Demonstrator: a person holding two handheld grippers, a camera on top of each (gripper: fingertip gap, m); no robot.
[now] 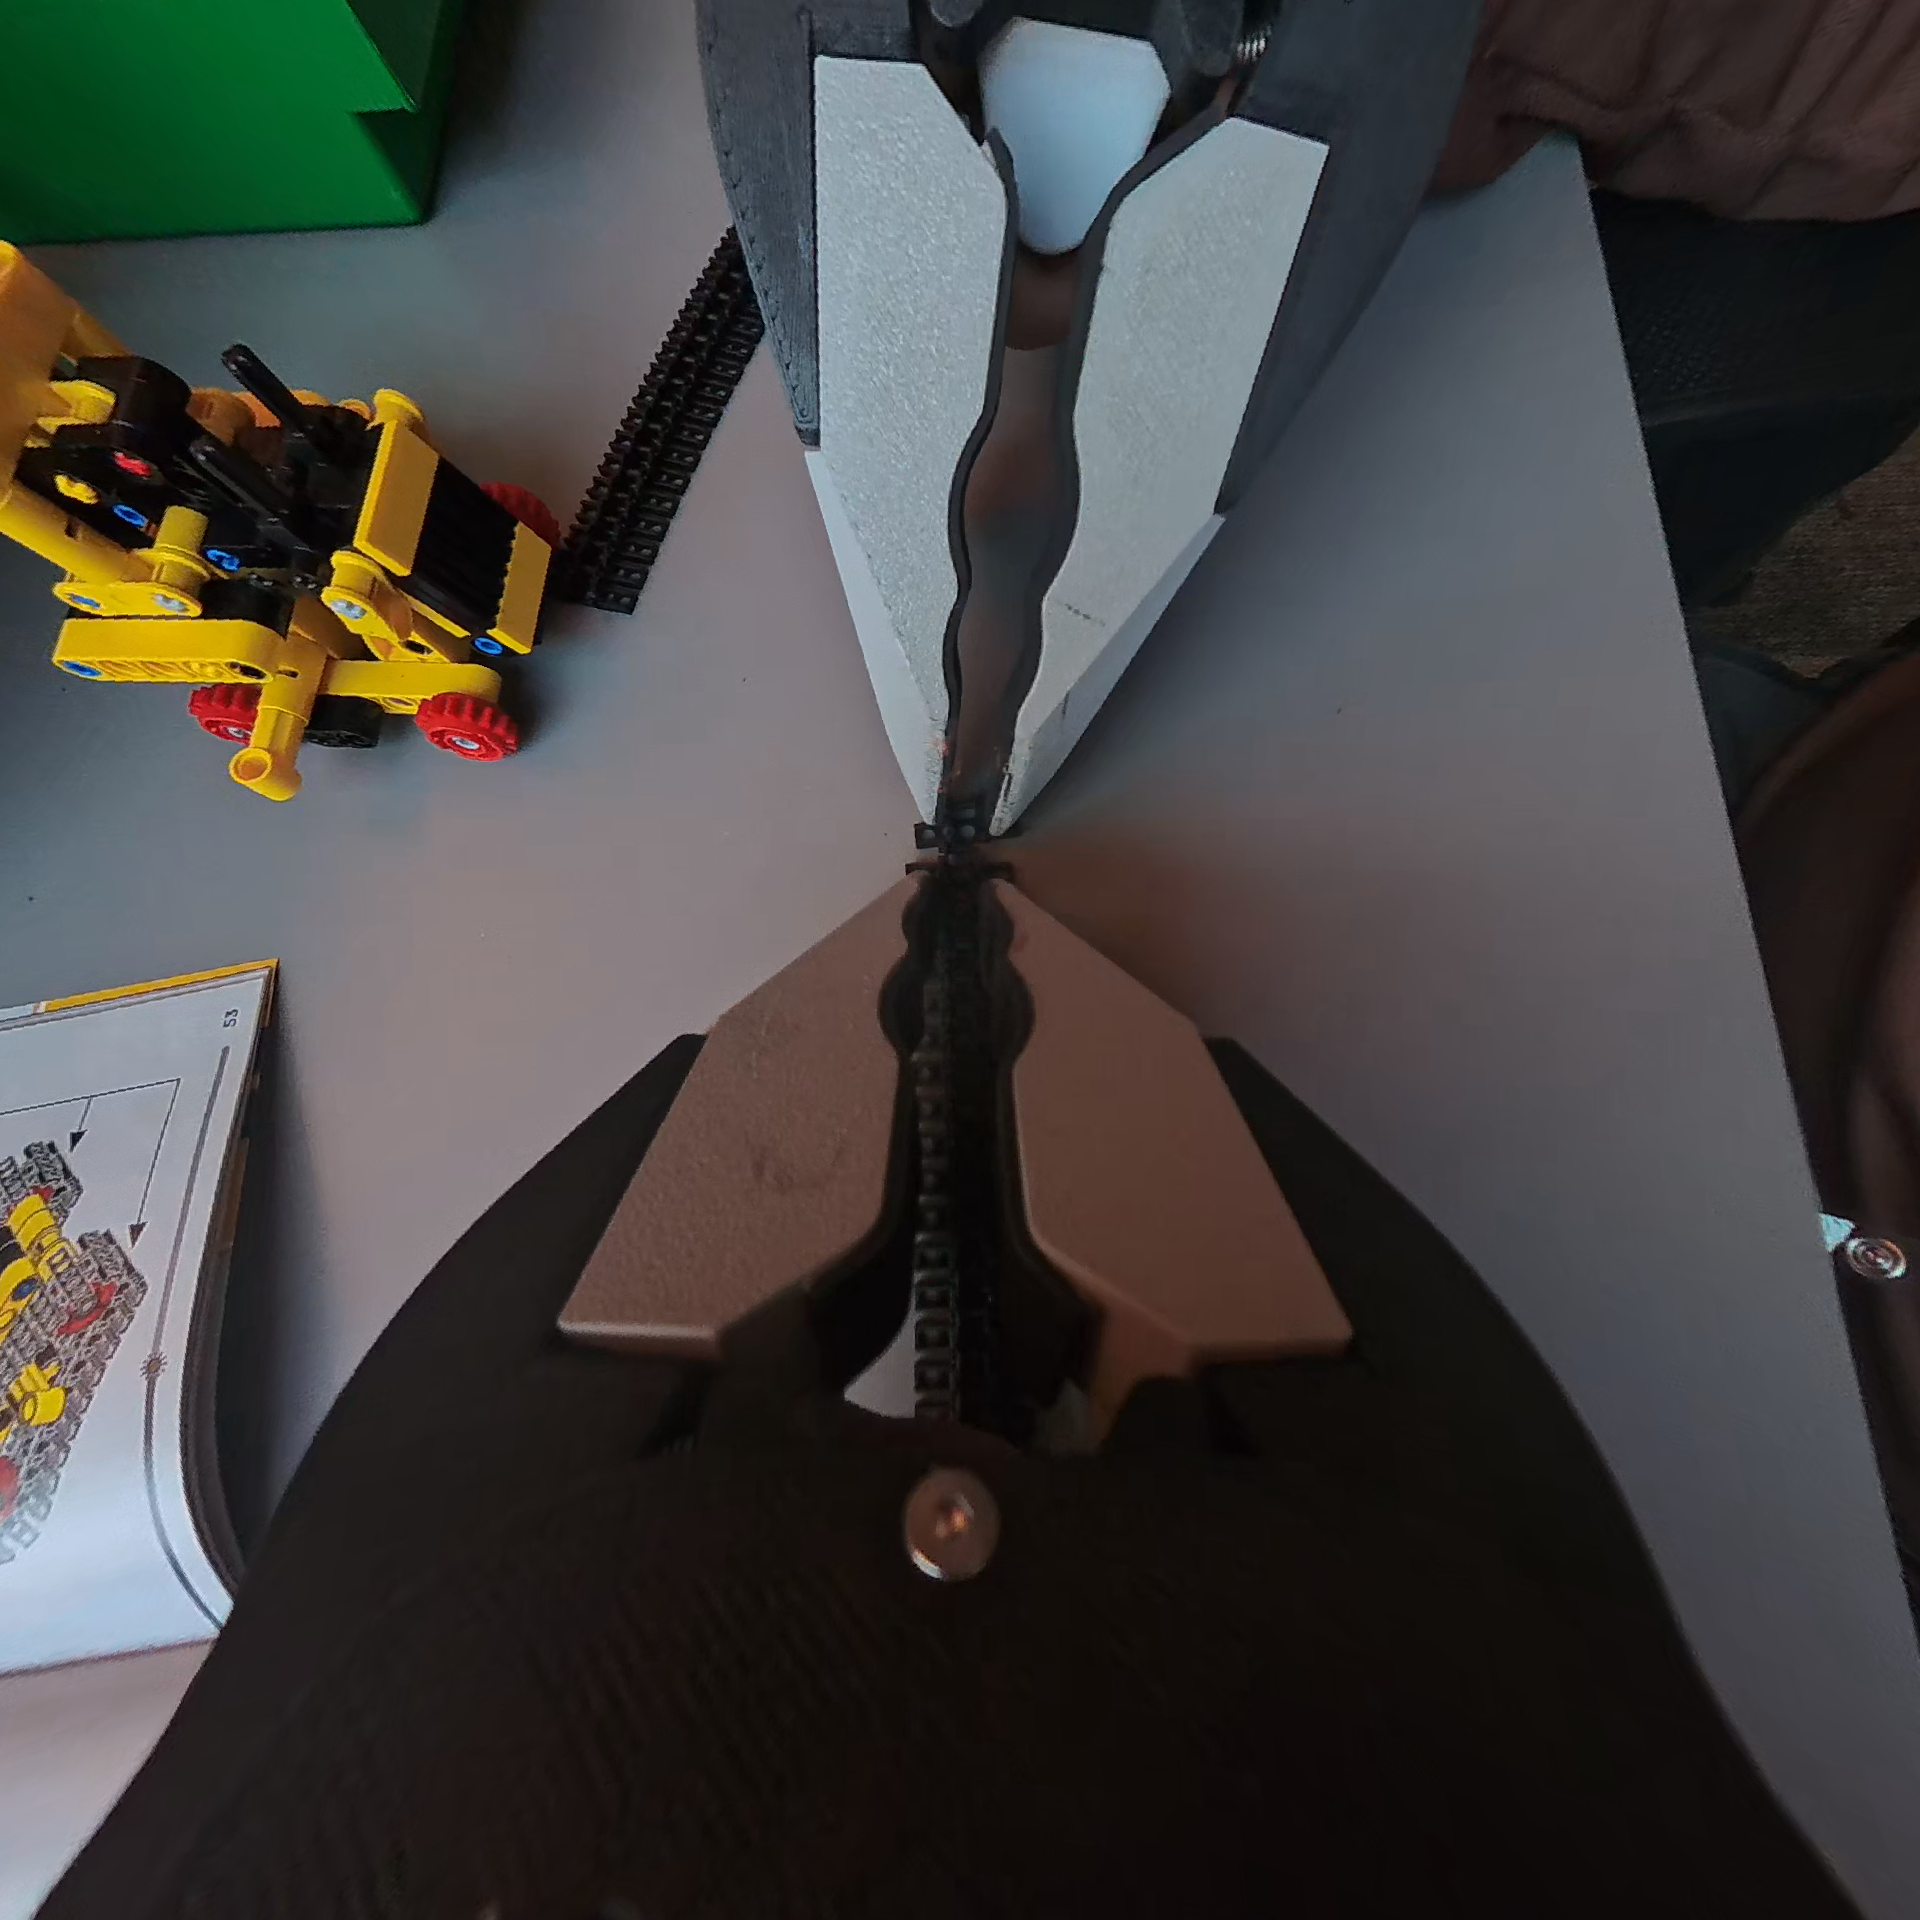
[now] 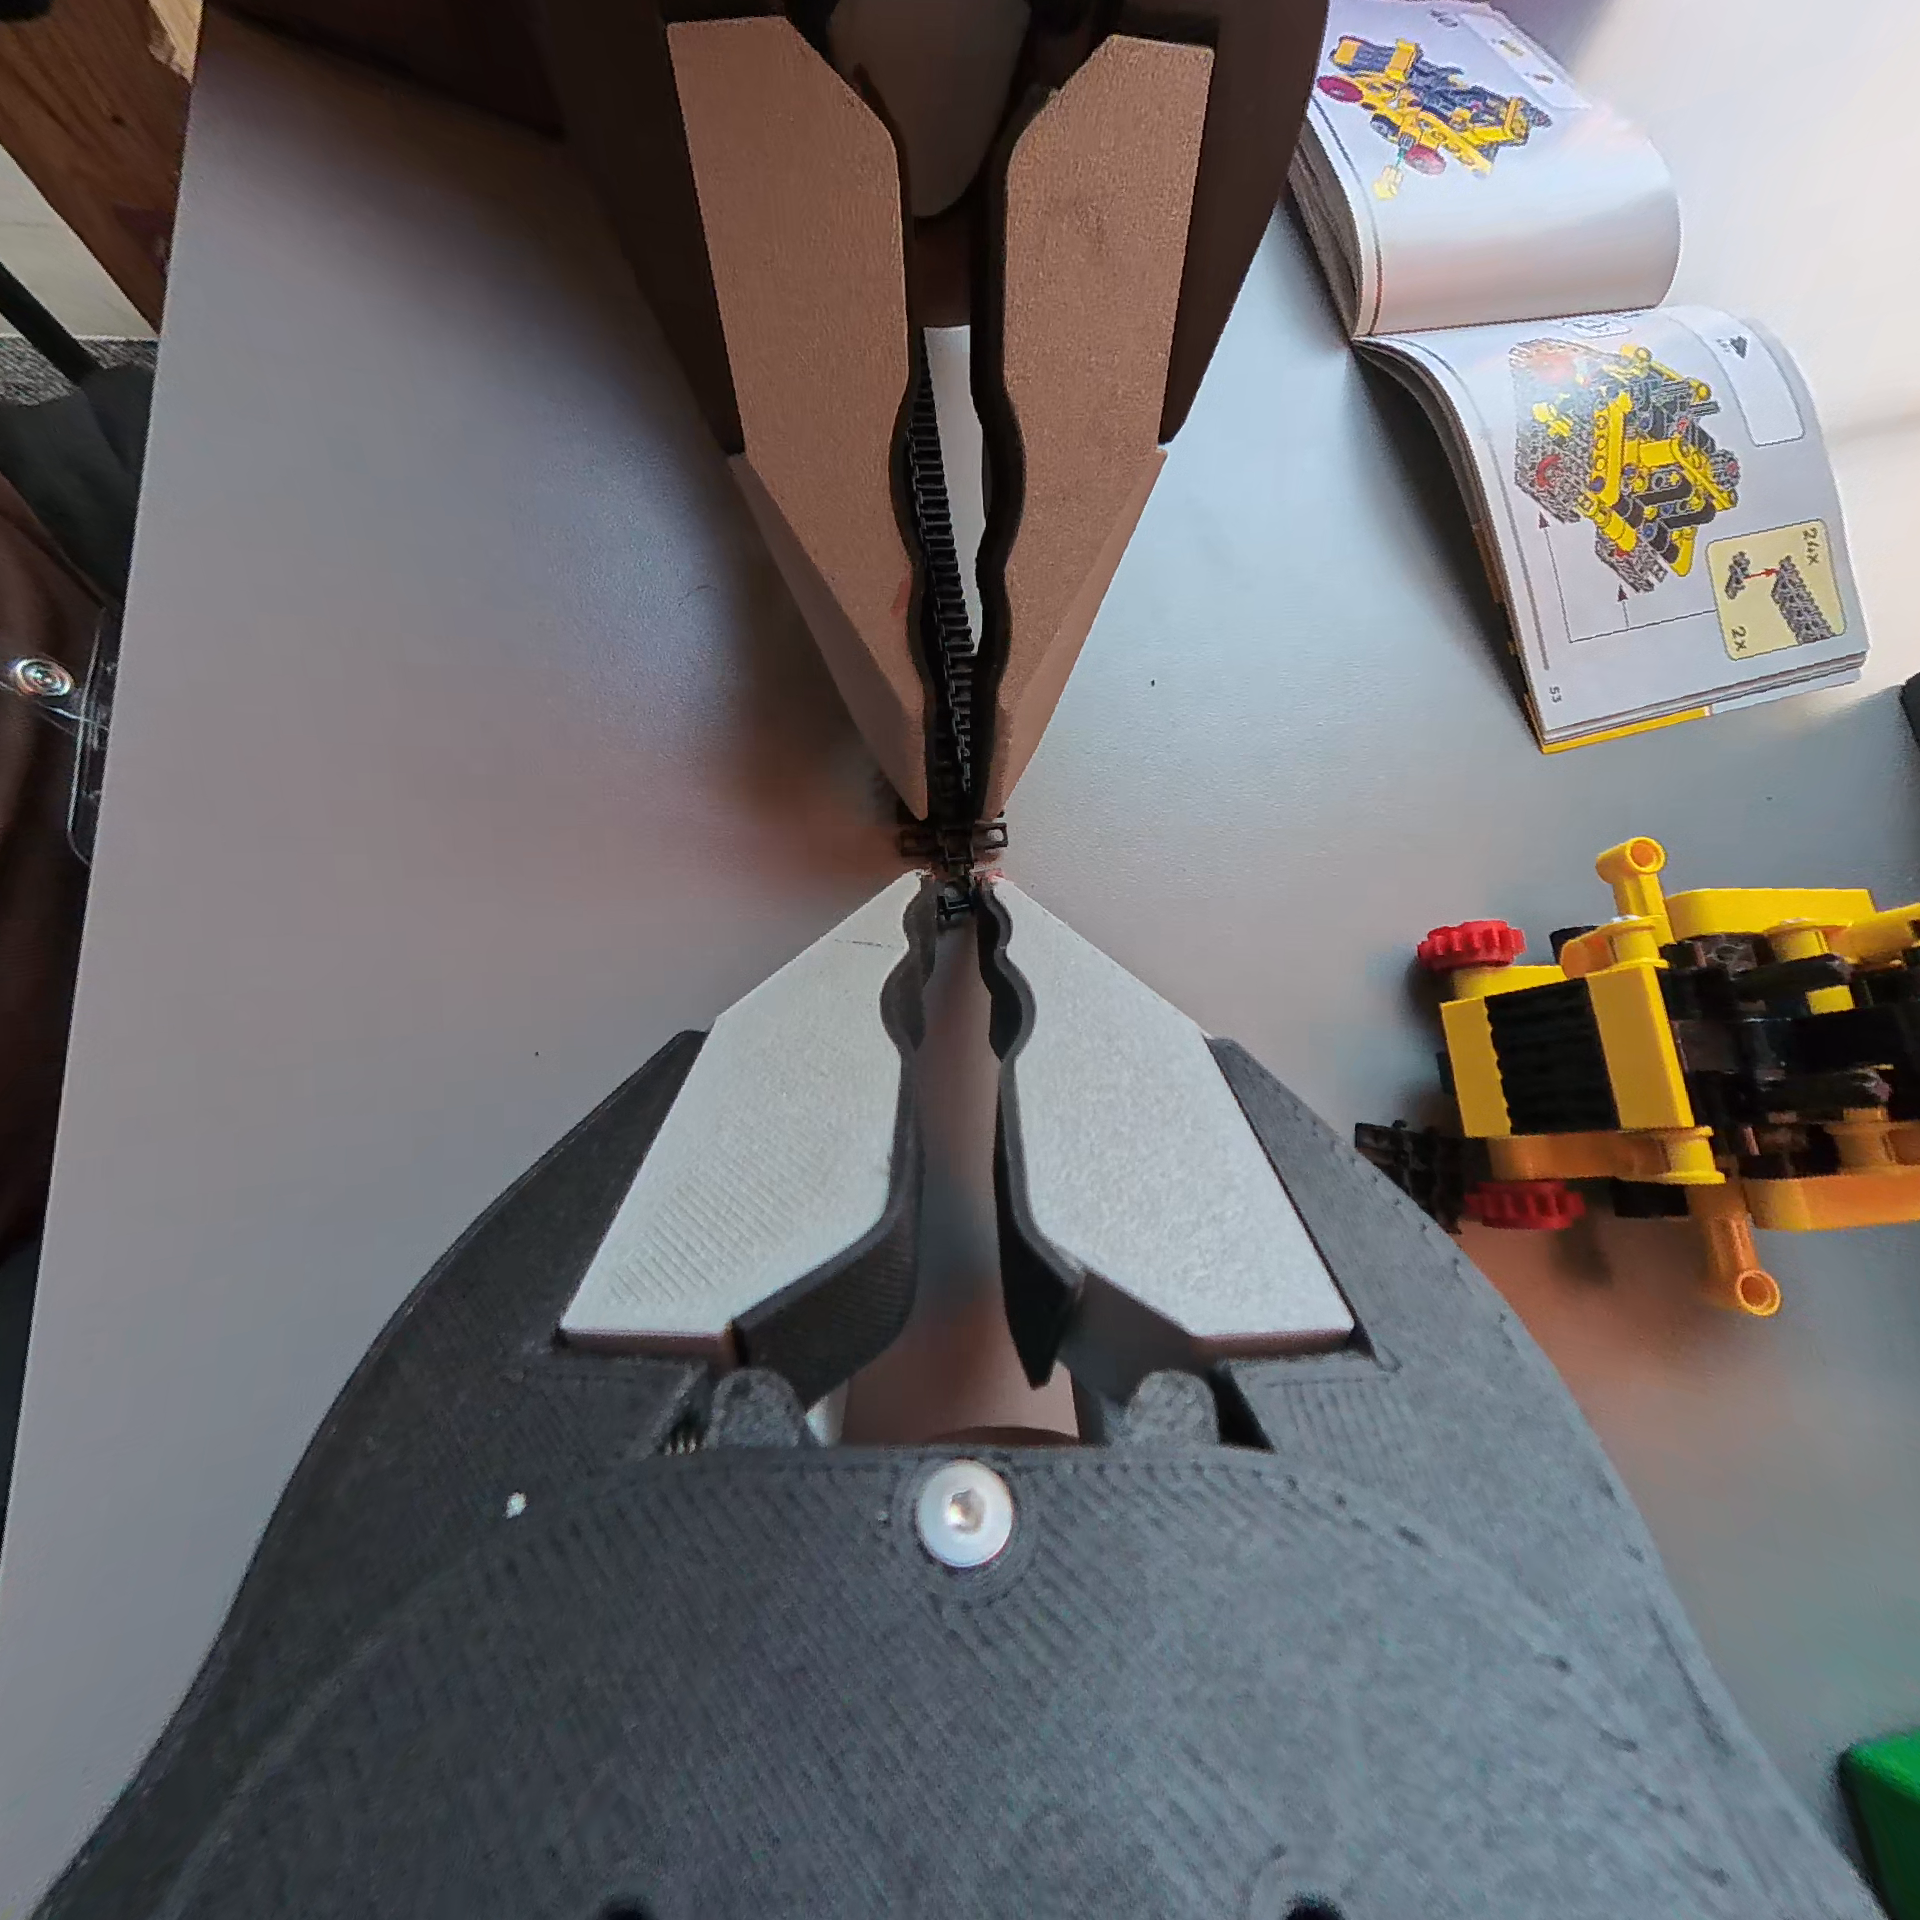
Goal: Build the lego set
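We've got the left gripper (image 1: 961, 883) clamped on a black track strip (image 1: 951, 1143) that runs back between its tan fingers, and the right gripper (image 2: 956, 894) pinching one small link (image 2: 951, 902) at its white tips, nose to nose over the table (image 1: 1351, 831). Risk as we see it: the joint is tiny, so any twist or misalignment could pop the link loose or kink the strip. Can't tell if the link has actually clicked in. Further off sit the bulldozer (image 1: 281, 561), a second track (image 1: 675, 436) partly hidden behind the right gripper, and the manual (image 2: 1662, 520), cut off in the left view.
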